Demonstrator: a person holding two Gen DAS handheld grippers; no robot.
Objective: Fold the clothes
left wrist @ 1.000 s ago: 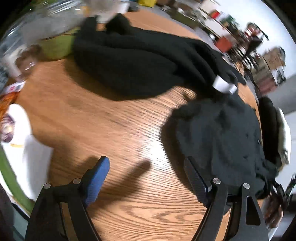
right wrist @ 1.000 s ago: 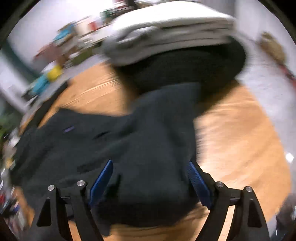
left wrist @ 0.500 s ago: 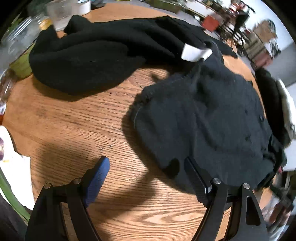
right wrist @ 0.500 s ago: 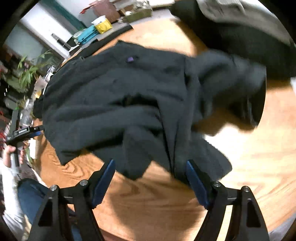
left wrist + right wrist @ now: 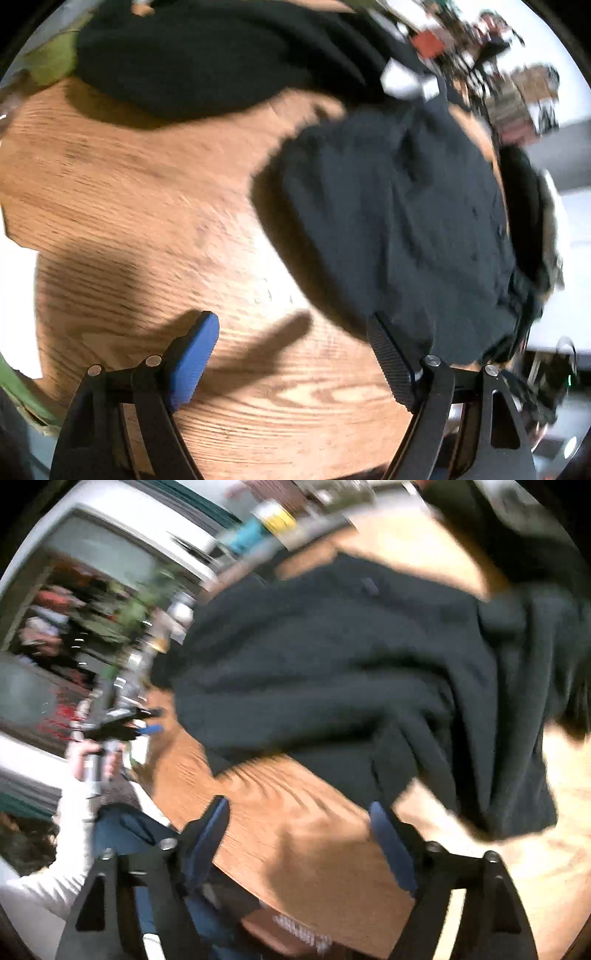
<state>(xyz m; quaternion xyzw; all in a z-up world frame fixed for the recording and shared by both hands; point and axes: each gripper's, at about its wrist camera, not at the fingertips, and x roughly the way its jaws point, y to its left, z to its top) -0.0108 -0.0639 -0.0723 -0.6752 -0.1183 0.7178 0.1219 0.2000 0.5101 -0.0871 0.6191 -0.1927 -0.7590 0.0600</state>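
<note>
Both grippers, left [image 5: 291, 354] and right [image 5: 299, 834], gape wide and hold nothing, as they did 1 s ago. The right has drawn back off the shirt [image 5: 351, 672], which now lies rumpled ahead of its fingers on the table [image 5: 295, 834]; for the left it lies ahead-right, so this fold looks let go, not finished.

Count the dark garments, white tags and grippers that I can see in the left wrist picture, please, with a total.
Dark garments: 2, a black one and a dark one
White tag: 1
Left gripper: 1, fingers open
Total: 4
</note>
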